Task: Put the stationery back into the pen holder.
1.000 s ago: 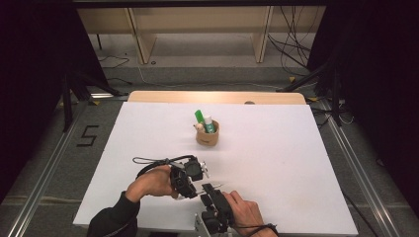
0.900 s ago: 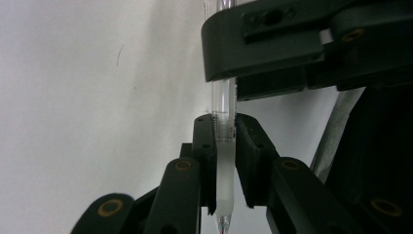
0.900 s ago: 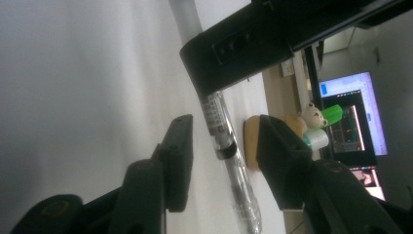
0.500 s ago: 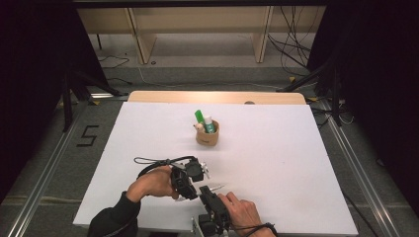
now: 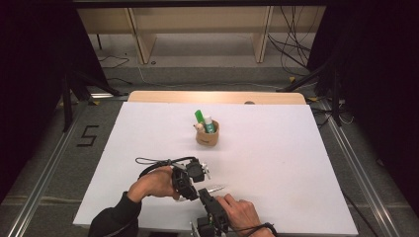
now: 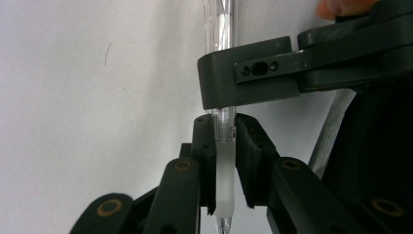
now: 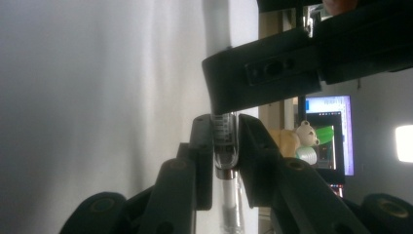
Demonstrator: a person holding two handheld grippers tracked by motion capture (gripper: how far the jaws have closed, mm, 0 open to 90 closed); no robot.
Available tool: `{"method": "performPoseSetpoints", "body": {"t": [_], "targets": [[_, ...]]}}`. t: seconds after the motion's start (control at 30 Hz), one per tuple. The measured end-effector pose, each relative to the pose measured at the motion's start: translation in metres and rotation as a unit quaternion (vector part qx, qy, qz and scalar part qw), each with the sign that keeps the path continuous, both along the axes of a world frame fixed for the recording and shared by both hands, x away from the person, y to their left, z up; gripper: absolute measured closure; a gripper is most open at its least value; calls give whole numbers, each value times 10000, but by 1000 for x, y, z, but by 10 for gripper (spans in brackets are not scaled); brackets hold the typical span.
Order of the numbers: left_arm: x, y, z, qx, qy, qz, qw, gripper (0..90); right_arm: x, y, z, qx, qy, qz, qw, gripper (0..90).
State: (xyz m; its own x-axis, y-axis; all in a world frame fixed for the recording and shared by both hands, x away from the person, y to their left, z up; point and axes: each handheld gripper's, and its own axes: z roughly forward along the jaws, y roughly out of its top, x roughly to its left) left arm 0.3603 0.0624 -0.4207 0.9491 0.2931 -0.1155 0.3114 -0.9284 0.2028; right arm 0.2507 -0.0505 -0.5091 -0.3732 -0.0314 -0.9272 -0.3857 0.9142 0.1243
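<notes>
A clear plastic pen is held low over the white table near its front edge, gripped by both grippers at once. My left gripper is shut on the pen's frosted end, with the clear barrel running away from it. My right gripper is shut on the barrel close beside it. In each gripper view the other gripper's black jaw crosses just above the held spot. A hand holds each gripper from the bottom of the high view.
A small tan cup with a green marker and a white-capped stick stands mid-table, well beyond the grippers. The right gripper view shows it far off. A wooden shelf stands behind the table.
My right gripper has moved a little forward and left, closer against the left gripper. The left hand has barely moved.
</notes>
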Motion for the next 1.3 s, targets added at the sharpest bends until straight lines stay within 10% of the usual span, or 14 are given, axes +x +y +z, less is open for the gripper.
{"method": "performPoseSetpoints", "body": {"t": [0.63,1.0,1.17,1.3], "targets": [[5,31,12,-201,-278,200,9992,415,9,-18,2,18,12,-261,9997,796],[9,58,19,-723,-704,672,9926,313,23,-38,12,207,23,-603,9980,796],[13,72,15,-1170,-942,952,9841,270,29,-46,21,693,333,-737,9943,796],[18,88,2,-1611,-1257,1413,9687,248,39,-57,35,1578,819,-863,9803,796]]}}
